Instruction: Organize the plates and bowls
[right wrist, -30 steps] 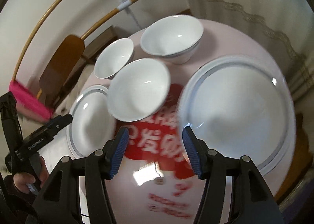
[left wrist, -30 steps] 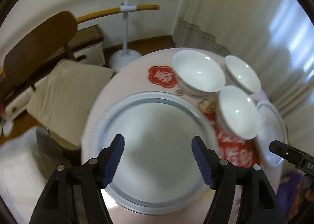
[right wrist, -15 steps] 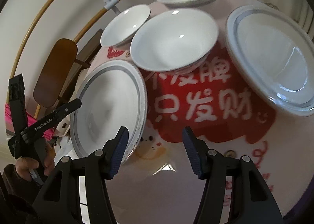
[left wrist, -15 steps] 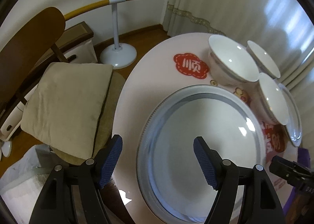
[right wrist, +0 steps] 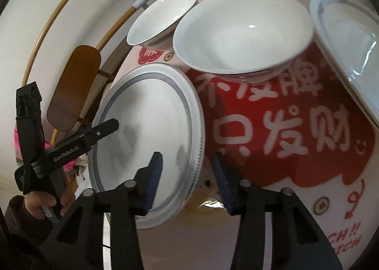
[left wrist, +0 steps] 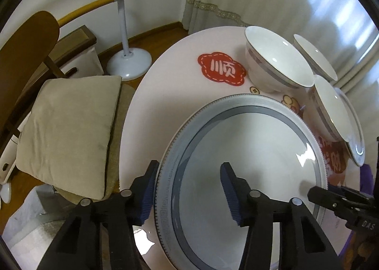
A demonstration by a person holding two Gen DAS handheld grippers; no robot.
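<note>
Now my left gripper (left wrist: 188,189) and right gripper (right wrist: 187,182) both gape wide, each straddling opposite rims of the grey-banded plate (left wrist: 248,175), gripping nothing.

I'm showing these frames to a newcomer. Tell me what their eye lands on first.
The big grey-rimmed plate at the near table edge, with both open grippers, left and right, straddling its rim from opposite sides. Next, the red banner with white Chinese characters printed on the pink tablecloth. Then three white bowls clustered behind the plate, and a second plate on the far side.
</note>
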